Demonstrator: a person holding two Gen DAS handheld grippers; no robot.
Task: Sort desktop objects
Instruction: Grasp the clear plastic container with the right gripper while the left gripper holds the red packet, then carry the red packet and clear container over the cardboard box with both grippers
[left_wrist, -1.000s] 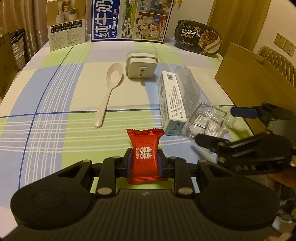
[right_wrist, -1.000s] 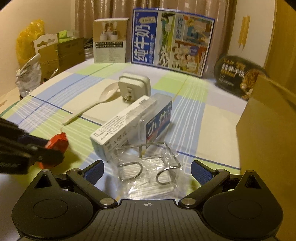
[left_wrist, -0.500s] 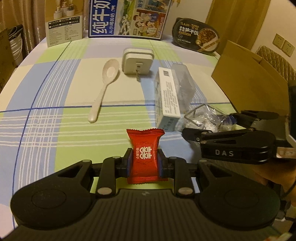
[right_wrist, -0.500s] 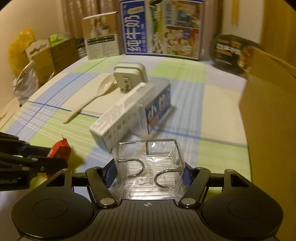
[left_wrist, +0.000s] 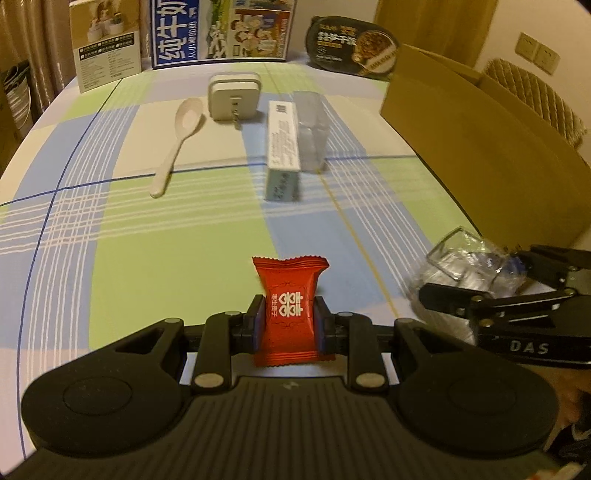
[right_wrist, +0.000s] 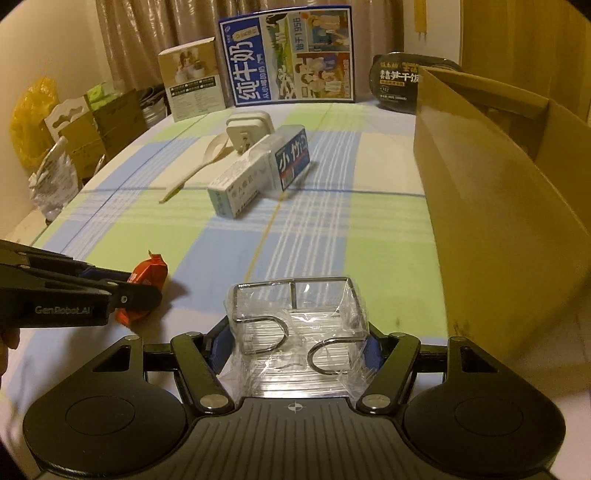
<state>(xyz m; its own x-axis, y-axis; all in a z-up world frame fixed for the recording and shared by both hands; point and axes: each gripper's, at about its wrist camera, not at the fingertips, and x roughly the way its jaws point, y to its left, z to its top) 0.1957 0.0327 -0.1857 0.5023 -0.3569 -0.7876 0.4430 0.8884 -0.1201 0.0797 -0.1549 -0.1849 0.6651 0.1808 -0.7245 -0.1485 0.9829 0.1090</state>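
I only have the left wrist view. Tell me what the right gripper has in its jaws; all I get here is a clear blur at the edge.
Observer: In the right wrist view the right gripper is shut on a clear plastic packet holding bent metal wire hooks.
Operator: Read me the far side of the clear box next to the white carton.
Observer: The clear box has a blue and white label with large characters on its end, facing the right camera.
Operator: Report what lies off the table's left edge.
Observer: Cardboard boxes and a yellow bag stand there, beyond the tablecloth.
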